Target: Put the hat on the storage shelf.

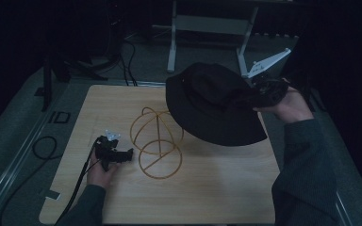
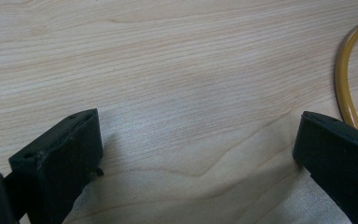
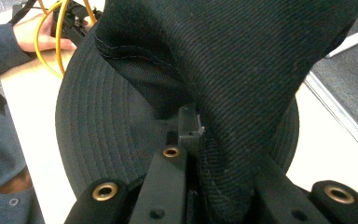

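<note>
The hat [image 1: 212,103] hangs above the far right part of the table [image 1: 217,188], held up off the wood by the right gripper [image 1: 264,92]. In the right gripper view the jaws are pinched tight on a fold of its fabric [image 3: 242,93], with the cloth bunched between them and the brim [image 3: 112,135] spreading out below. It is a black bucket hat of ribbed, woven cloth with rows of stitching round the brim. In the high view its crown tips toward the right gripper and its brim slopes down toward the near left, the low edge hanging over the stand [image 1: 156,141] without clearly touching it.

The stand is thin yellow wire: a round base ring flat on the table and hoops arching up into a dome, upright near the table's middle.

The left gripper [image 1: 122,154] lies low on the table just left of the stand, pointing at the base ring. In the left gripper view its jaws stand wide apart with only bare pale wood [image 2: 177,93] between them; the wire [image 2: 342,84] curves by the right jaw, whether touching I cannot tell
</note>
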`<state>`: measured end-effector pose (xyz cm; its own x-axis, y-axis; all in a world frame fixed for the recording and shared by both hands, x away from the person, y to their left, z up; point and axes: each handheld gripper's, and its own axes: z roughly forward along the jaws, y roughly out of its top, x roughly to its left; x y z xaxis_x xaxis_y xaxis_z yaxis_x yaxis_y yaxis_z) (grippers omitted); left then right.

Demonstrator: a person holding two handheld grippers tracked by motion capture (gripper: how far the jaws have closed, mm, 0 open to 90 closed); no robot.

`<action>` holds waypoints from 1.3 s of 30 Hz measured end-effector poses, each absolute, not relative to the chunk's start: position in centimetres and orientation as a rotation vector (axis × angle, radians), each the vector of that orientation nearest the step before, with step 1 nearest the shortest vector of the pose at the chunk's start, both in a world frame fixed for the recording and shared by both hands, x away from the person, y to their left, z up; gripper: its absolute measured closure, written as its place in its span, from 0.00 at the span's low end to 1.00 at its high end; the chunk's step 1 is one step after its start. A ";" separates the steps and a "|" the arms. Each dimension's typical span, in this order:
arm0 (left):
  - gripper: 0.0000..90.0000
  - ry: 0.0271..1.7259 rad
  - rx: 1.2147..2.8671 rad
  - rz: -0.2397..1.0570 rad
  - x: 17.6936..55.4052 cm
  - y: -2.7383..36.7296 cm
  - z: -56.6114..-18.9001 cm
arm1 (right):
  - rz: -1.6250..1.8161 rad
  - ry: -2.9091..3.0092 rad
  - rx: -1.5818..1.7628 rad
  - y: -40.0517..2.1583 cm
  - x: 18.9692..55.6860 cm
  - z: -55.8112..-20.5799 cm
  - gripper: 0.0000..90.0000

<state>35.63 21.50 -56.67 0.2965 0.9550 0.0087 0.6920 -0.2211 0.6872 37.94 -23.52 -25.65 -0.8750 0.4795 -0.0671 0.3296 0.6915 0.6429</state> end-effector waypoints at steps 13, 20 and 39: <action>0.02 1.463 1.992 0.592 35.6 21.5 -56.7 | 0.966 2.673 0.626 -23.2 37.7 -25.2 0.97; 0.02 1.463 1.992 0.592 35.6 21.5 -56.7 | 0.985 2.674 0.612 -22.9 37.5 -25.0 0.97; 0.02 1.461 1.993 0.593 35.6 21.5 -56.7 | 1.014 2.695 0.547 -21.5 37.5 -24.6 0.97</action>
<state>35.62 21.49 -56.68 0.2975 0.9547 0.0092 0.6913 -0.2221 0.6876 37.54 -21.48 -24.60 -0.9090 0.4118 -0.0643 0.2673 0.6942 0.6684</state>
